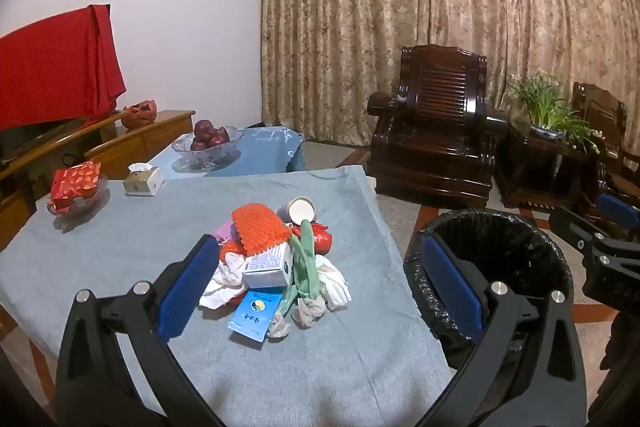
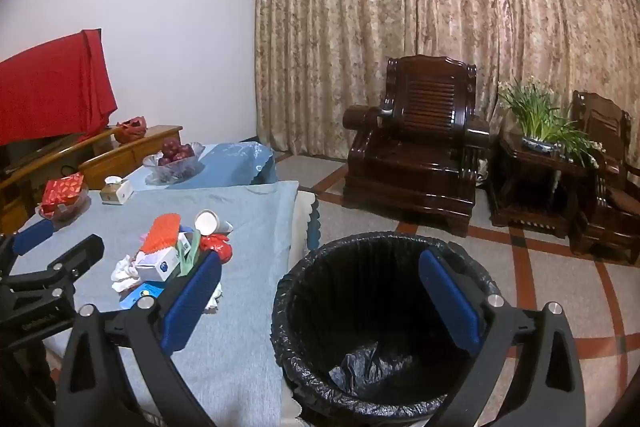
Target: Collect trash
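Note:
A pile of trash (image 1: 276, 259) lies on the grey-blue tablecloth (image 1: 120, 255): an orange foam net (image 1: 260, 227), a white box (image 1: 268, 267), a blue packet (image 1: 254, 315), crumpled tissue (image 1: 224, 283), a paper cup (image 1: 300, 211) and a red wrapper (image 1: 322, 241). The pile also shows in the right wrist view (image 2: 172, 255). A black-lined bin (image 2: 380, 319) stands on the floor right of the table, also in the left wrist view (image 1: 500, 259). My left gripper (image 1: 320, 287) is open and empty, just before the pile. My right gripper (image 2: 320, 299) is open and empty above the bin's near rim.
A glass bowl of apples (image 1: 208, 143), a tissue box (image 1: 144, 179) and a dish with a red packet (image 1: 76, 187) sit at the table's far side. Dark wooden armchairs (image 2: 416, 143) and a side table with a plant (image 2: 536, 131) stand beyond the bin, before curtains.

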### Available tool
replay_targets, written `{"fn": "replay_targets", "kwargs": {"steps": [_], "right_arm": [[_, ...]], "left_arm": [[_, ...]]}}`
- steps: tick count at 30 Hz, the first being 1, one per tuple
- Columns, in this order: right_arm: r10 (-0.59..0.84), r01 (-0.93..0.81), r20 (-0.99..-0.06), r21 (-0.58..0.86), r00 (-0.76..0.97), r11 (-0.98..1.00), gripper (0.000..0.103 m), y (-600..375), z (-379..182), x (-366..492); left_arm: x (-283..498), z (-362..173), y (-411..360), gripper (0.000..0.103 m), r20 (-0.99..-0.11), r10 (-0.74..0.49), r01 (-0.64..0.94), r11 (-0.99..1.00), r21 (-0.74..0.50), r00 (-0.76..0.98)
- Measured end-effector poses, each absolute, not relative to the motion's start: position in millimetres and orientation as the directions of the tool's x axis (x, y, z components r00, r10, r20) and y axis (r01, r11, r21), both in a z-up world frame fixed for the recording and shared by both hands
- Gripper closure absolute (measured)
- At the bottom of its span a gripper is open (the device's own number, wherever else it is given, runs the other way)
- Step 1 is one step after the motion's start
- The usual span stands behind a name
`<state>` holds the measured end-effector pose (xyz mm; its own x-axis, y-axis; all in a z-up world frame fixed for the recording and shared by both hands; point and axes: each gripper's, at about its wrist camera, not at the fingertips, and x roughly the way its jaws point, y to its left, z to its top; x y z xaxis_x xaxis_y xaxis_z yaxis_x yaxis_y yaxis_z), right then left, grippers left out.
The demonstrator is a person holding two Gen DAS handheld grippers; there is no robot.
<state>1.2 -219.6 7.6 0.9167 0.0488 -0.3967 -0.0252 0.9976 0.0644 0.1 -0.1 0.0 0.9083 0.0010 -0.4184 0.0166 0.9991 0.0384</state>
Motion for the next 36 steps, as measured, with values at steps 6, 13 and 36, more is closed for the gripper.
{"fn": "replay_targets", "kwargs": {"steps": [6, 13, 36], "right_arm": [[0.051, -0.026, -0.398, 0.068, 0.916, 0.997, 0.006, -219.6, 7.4, 1.8], [0.049, -0.025, -0.398, 0.064, 0.916, 0.998, 0.006, -219.4, 7.3, 2.0], [0.048, -0.025, -0.403, 0.063, 0.914, 0.998, 0.006, -219.3, 7.2, 2.6]], "left_arm": [[1.2, -0.4, -1.8, 0.005, -0.418, -0.003, 0.022, 0.999, 0.04, 0.908], [-0.4, 0.4, -0.2, 0.005, -0.412, 0.002, 0.013, 0.999, 0.034, 0.911], [0.4, 5.8, 1.0, 0.005, -0.414, -0.001, 0.014, 0.999, 0.03, 0.91]]}}
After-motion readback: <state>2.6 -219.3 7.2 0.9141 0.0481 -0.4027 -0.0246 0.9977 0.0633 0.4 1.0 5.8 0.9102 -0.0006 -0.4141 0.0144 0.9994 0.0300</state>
